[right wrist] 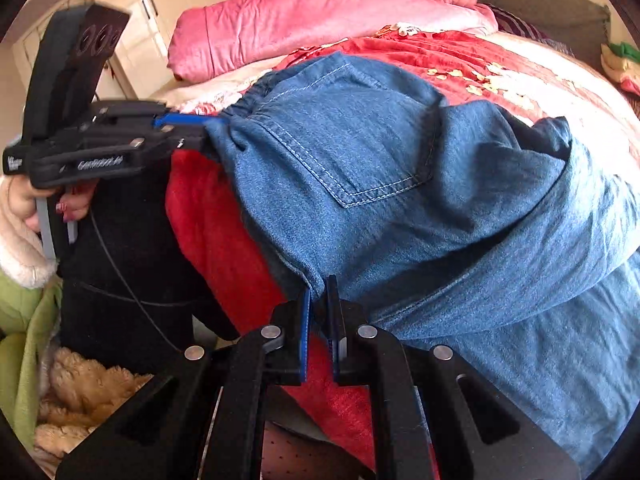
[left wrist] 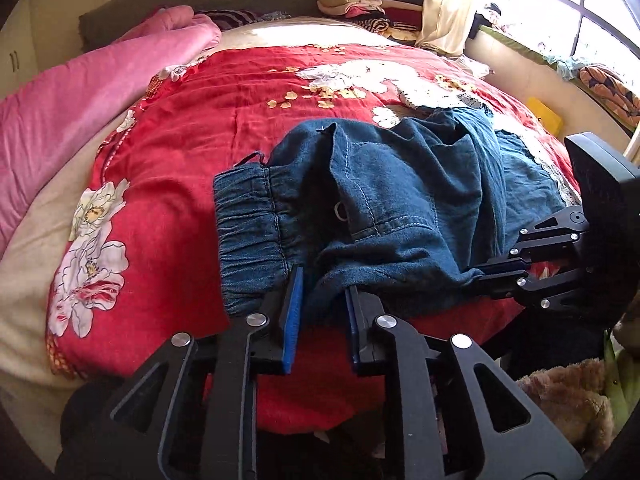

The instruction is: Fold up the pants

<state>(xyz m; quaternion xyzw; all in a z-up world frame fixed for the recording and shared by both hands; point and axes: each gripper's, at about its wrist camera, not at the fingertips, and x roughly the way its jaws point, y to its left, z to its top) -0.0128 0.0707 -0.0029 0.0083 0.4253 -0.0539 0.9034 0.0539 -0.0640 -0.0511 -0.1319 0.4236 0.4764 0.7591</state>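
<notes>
Both black grippers, left gripper [left wrist: 322, 292] and right gripper [right wrist: 318, 300], pinch the near edge of the blue denim pants [left wrist: 400, 200] on the red flowered bed cover [left wrist: 224, 100], likely to fold them.

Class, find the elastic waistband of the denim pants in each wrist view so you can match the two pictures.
Left wrist view: the elastic waistband is left of centre, just beyond the left hand-held gripper.
Right wrist view: it is a gathered edge upper left of centre.
Shared landmark: the pink quilt.
</notes>
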